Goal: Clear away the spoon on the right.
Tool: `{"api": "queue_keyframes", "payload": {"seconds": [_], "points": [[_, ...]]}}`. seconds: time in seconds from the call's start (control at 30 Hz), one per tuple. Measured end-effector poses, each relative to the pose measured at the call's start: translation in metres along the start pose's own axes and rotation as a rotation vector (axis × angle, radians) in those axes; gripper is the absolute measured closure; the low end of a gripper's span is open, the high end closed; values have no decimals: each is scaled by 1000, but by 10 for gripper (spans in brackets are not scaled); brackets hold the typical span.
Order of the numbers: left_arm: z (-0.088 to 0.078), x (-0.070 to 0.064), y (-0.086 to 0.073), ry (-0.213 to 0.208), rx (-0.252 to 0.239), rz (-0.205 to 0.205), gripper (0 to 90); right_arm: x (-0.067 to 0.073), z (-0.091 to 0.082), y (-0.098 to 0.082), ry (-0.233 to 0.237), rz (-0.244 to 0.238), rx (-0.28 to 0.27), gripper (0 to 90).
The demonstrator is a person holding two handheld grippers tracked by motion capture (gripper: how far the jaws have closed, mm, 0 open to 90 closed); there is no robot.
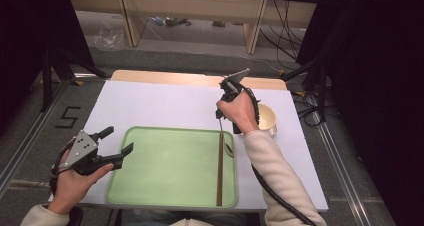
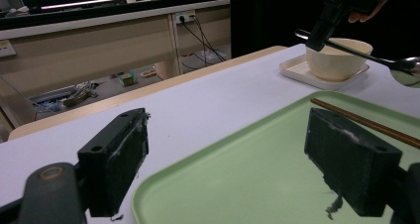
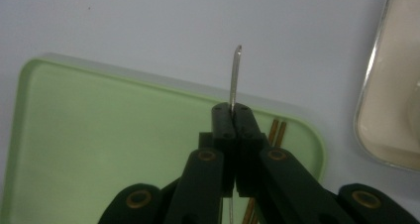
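Note:
My right gripper [image 1: 220,117] hangs over the far right corner of the green tray [image 1: 165,171], pointing down, shut on the thin handle of a metal spoon [image 1: 228,149]. The right gripper view shows the closed jaws [image 3: 233,117] pinching the spoon handle [image 3: 235,75], which sticks out past the tips. A pair of brown chopsticks [image 1: 220,171] lies along the tray's right side. My left gripper [image 1: 117,141] stands open at the tray's left edge, with nothing between its jaws [image 2: 230,159]. In that view the spoon [image 2: 356,53] slants down from the other gripper.
A cream bowl [image 1: 267,118] sits on a small square saucer [image 2: 297,68] on the white table [image 1: 160,103], just right of the tray's far corner and close to my right hand. The tray's middle [image 2: 237,174] is bare. Desks and cables lie beyond the table's far edge.

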State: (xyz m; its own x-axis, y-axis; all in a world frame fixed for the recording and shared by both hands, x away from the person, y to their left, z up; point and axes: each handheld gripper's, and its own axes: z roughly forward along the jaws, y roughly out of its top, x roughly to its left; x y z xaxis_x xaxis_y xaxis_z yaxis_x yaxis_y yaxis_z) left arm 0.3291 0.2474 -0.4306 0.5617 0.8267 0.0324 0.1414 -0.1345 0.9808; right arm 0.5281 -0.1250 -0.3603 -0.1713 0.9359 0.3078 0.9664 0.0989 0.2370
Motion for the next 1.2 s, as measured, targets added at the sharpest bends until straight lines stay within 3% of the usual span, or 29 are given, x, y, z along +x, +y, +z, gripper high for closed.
{"api": "queue_keyframes", "payload": {"seconds": [0.03,0.1,0.13,0.17,0.2,0.23,0.4,0.43,0.47,0.57,0.6,0.63,1.0,1.03,1.07,1.17,1.2], "points": [[0,0,0,-1,0,-1,169,3,3,-1,3,34,32,900],[0,0,0,0,0,-1,169,3,5,-1,5,22,30,900],[0,0,0,-1,0,-1,169,6,7,-2,3,40,45,900],[0,0,0,-1,0,-1,169,5,9,-2,-1,15,41,900],[0,0,0,-1,0,-1,169,8,10,-3,5,46,51,900],[0,0,0,-1,0,-1,169,7,13,-3,6,21,44,900],[0,0,0,-4,1,-1,169,12,20,-5,-1,26,72,900],[0,0,0,-5,3,-1,169,11,24,-6,-4,-1,42,900],[0,0,0,-5,2,-3,169,14,23,-6,-3,33,83,900],[0,0,0,-5,2,-2,169,14,28,-8,-12,10,71,900],[0,0,0,-5,4,-1,169,19,28,-8,-4,75,97,900],[0,0,0,-6,4,0,169,18,30,-9,-7,47,94,900],[0,0,0,-8,4,1,169,25,42,-12,-1,82,126,900],[0,0,0,-8,5,2,169,26,42,-13,-10,76,122,900],[0,0,0,-8,4,2,169,24,44,-13,1,39,103,900],[0,0,0,-8,5,2,169,29,47,-15,-2,75,128,900],[0,0,0,-8,5,2,169,29,49,-16,-3,61,121,900]]}}
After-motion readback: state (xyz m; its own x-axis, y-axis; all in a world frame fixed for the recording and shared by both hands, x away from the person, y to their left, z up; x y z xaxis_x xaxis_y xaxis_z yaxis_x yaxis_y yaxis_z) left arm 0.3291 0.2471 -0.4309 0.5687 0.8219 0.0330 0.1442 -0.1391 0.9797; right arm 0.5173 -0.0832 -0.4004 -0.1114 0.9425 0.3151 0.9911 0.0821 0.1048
